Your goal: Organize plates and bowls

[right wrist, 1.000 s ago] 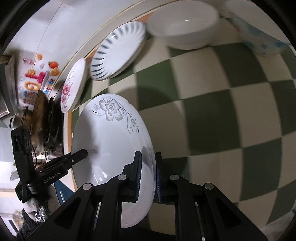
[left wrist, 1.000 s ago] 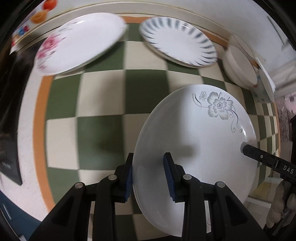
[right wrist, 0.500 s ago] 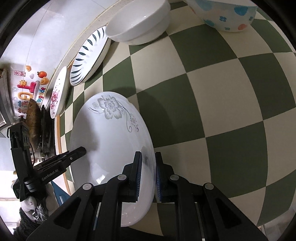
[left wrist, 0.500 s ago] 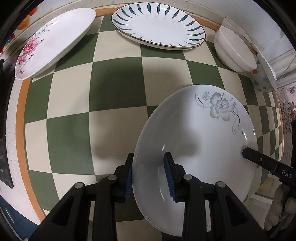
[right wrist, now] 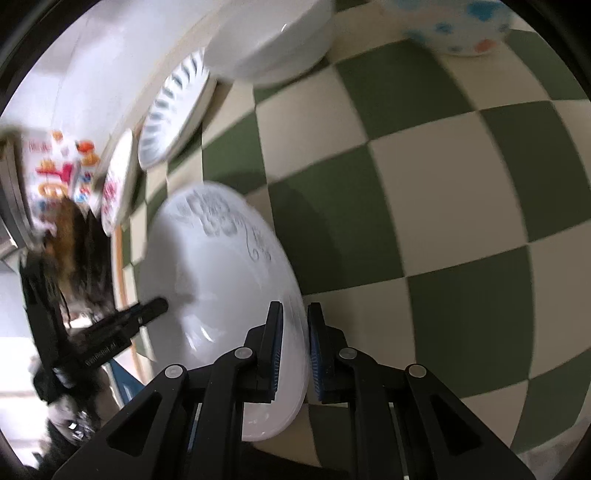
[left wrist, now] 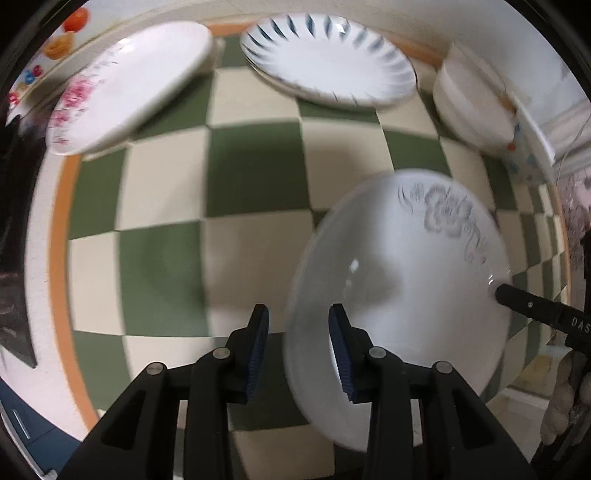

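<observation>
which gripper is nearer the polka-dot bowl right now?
Right. The right gripper, shut on the grey-flower plate, faces the polka-dot bowl across the checkered cloth. The left gripper straddles the plate's opposite rim.

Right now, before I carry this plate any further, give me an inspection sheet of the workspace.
Surface: green-and-cream checkered cloth with orange border.
Job's things: grey-flower plate held tilted above the cloth; blue-striped plate, pink-flower plate, white bowl and spotted bowl along the far edge.
Clutter: nothing seen.
Grippers: right gripper shut on the plate's rim; left gripper open, straddling the opposite rim.
Cables: nothing seen.
Surroundings: white wall, colourful stickers.
</observation>
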Available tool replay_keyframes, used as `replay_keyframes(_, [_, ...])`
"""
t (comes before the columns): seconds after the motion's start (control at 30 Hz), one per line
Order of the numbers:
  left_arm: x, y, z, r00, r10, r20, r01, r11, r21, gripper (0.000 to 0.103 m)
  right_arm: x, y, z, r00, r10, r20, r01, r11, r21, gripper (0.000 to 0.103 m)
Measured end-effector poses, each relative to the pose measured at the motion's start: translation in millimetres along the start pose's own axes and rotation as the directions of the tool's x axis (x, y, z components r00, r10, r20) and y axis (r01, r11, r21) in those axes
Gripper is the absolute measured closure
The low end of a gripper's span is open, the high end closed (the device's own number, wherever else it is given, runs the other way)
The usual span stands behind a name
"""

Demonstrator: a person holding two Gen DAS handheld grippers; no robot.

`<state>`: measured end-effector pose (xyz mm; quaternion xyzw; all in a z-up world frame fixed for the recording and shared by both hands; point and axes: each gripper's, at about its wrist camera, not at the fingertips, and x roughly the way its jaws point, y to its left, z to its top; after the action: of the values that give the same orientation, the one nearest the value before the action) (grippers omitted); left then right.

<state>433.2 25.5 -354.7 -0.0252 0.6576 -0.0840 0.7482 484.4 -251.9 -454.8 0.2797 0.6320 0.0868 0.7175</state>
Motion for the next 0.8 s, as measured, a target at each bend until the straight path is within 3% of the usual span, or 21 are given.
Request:
replay_keyframes(0.17, [-53.5,46.5,20.3,0.990,0.040,0.134,-0.029,0.996,-0.083,0.071,-32.7,44.1,10.9,0.994,-0.008,0.110,0.020,0.994,-0.106,0.087])
replay_keyframes(0.23, [-68.1,73.4,37.0,0.980,0.084,0.180,-0.062,0.991,-0.123,0.071,-34.4,78.2,22.5,0.992,0.018,0.121,0.001,0.988,-0.157,0.082])
replay_keyframes(0.3, [-72.4,100.4,55.8,0.973,0.124,0.195,-0.091,0.981,-0.169,0.070,-26.6,114.4,38.7,0.992,0.052,0.113,-0.029,0.979,-0.201,0.065])
replay_keyframes(0.4, [-61.5,144.0,78.4,0.974,0.145,0.177,-0.095,0.959,-0.265,0.070,0.3,174.3,72.8,0.993,0.081,0.088,-0.053,0.959,-0.279,0.062])
replay_keyframes(0.53, [-40.9,193.8,94.2,0.978,0.144,0.151,-0.079,0.924,-0.374,0.070,51.3,245.5,121.2,0.995,0.059,0.080,-0.024,0.925,-0.380,0.062])
replay_keyframes(0.7, [-13.6,224.3,107.4,0.987,0.108,0.120,-0.044,0.894,-0.446,0.070,125.4,305.8,178.2,0.999,0.006,0.042,0.013,0.899,-0.439,0.062])
replay_keyframes(0.8, [-2.8,234.7,114.1,0.989,0.093,0.117,-0.030,0.890,-0.455,0.070,163.0,330.9,205.1,1.000,-0.025,0.009,0.026,0.884,-0.467,0.062])
